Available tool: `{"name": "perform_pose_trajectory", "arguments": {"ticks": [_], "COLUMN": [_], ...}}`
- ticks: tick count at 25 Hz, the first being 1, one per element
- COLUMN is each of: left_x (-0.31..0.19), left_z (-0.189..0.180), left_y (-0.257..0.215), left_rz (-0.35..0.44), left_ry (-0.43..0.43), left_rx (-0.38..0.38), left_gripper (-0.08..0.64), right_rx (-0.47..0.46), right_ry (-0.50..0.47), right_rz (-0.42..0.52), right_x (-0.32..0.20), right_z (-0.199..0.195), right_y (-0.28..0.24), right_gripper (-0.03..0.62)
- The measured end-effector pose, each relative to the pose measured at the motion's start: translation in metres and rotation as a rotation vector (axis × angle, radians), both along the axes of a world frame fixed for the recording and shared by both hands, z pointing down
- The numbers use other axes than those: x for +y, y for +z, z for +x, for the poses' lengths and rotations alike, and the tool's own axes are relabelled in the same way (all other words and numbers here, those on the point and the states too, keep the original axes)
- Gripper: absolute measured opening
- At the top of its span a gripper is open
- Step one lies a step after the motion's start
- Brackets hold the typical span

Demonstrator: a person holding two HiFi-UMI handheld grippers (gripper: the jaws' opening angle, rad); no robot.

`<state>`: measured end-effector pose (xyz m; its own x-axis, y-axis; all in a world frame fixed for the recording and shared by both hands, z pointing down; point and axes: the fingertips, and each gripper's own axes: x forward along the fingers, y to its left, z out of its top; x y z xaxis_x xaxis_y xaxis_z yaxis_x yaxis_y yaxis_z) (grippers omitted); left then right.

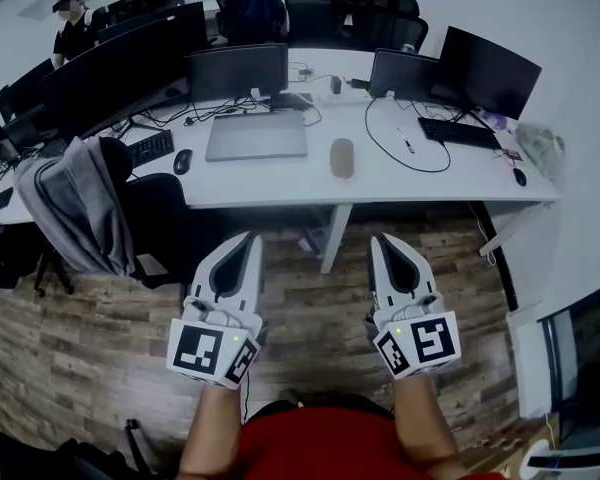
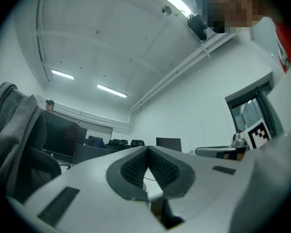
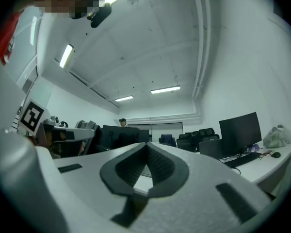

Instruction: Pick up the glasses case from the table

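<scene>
The glasses case [image 1: 342,157] is a beige oval lying on the white table [image 1: 280,183], just right of a closed grey laptop [image 1: 257,136]. Both grippers hover over the wooden floor, short of the table's front edge and pointing toward it. My left gripper [image 1: 248,238] is shut with nothing in it, its tips meeting in the left gripper view [image 2: 148,149]. My right gripper [image 1: 382,239] is also shut and empty, as the right gripper view [image 3: 146,144] confirms. The case sits beyond and between the two gripper tips. It does not show clearly in either gripper view.
On the table are a black mouse [image 1: 182,161], two keyboards [image 1: 459,133], several monitors [image 1: 486,68] and a looped cable [image 1: 408,148]. An office chair draped with a grey jacket [image 1: 75,203] stands at the left. A person [image 1: 75,23] stands at the far left back.
</scene>
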<state>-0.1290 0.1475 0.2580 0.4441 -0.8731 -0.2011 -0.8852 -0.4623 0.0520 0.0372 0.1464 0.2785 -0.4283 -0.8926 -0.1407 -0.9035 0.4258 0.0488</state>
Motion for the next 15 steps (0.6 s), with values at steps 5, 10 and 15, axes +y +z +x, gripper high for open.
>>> {"name": "perform_pose_trajectory", "arguments": {"ticks": [5, 10, 15], "left_x": [-0.015, -0.036, -0.076], "left_z": [-0.016, -0.025, -0.026], "left_y": [0.007, 0.011, 0.017], "left_rz": [-0.001, -0.005, -0.008], "left_ry": [0.012, 0.012, 0.003], "left_rx": [0.020, 0.029, 0.022], "left_gripper": [0.009, 0.009, 0.009], "right_rx": [0.035, 0.052, 0.051], "right_ry": [0.027, 0.042, 0.053], "right_rz": [-0.017, -0.034, -0.043], "right_x": [-0.012, -0.036, -0.082], "right_z": [-0.014, -0.021, -0.020], "right_y": [0.010, 0.017, 0.026], "right_gripper": [0.005, 0.005, 0.005]}}
